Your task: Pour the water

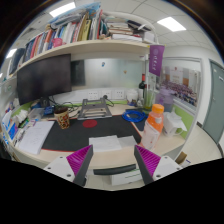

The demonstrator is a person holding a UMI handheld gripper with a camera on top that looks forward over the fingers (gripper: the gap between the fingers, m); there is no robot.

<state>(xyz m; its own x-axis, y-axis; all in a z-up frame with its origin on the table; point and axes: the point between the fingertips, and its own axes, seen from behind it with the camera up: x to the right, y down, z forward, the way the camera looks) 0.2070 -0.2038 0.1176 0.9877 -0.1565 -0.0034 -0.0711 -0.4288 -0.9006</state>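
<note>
— Office desk [60, 135] under a loaded bookshelf [70, 30], monitor [45, 78] at the back. What am I holding?

— Nothing. My gripper [111, 163] hangs above the near edge, purple pads spread wide, empty.

— Where's the water?

— I judge it's the upright clear plastic bottle [165, 102], ahead and right of the fingers, well apart. A brown cup [63, 118] stands ahead-left on the dark mat [85, 132].
</note>
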